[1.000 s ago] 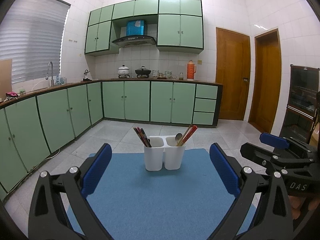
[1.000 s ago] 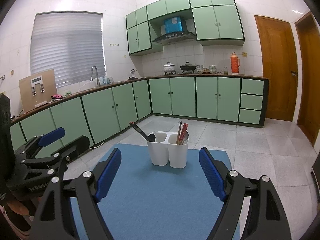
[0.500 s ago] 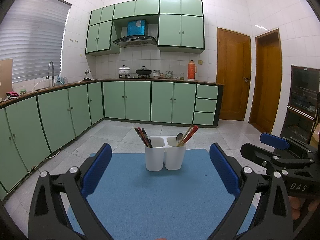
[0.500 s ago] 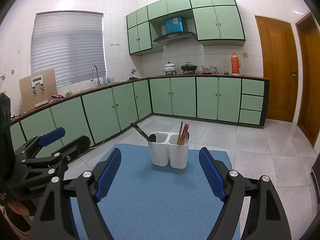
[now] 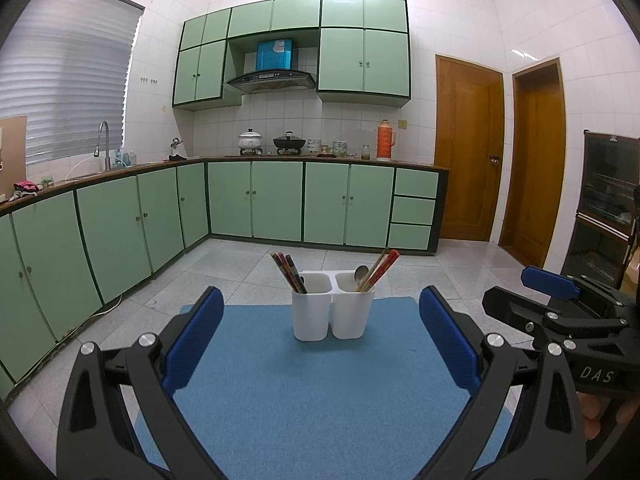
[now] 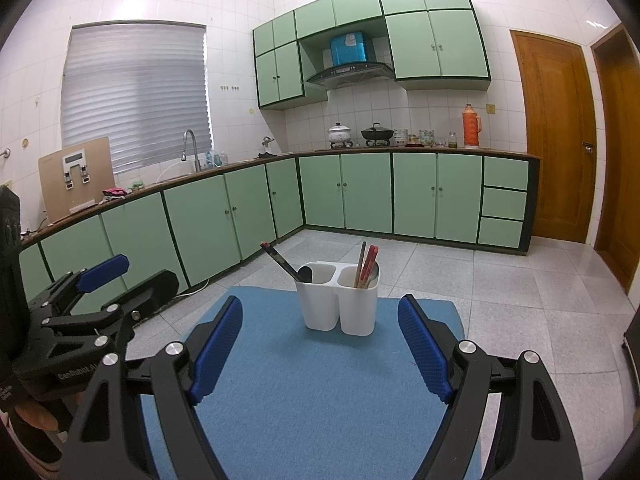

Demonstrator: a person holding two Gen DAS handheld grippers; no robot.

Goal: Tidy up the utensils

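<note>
A white two-compartment utensil holder [image 5: 332, 312] [image 6: 340, 304] stands upright near the far edge of a blue mat [image 5: 304, 392] [image 6: 320, 392]. Dark and red chopsticks [image 5: 289, 272] lean out of its left cup, with a dark spoon bowl [image 6: 305, 273] beside them. Red and wooden chopsticks [image 5: 380, 268] [image 6: 367, 265] and a metal spoon [image 5: 361, 273] stand in the right cup. My left gripper [image 5: 320, 330] is open and empty, well short of the holder. My right gripper [image 6: 320, 340] is also open and empty, beside the left one.
The mat lies on a surface above a grey tiled floor [image 5: 440, 272]. Green cabinets [image 5: 280, 200] line the left and far walls. Wooden doors [image 5: 468, 152] stand at the right. The right gripper's body [image 5: 568, 320] shows at the left view's right edge.
</note>
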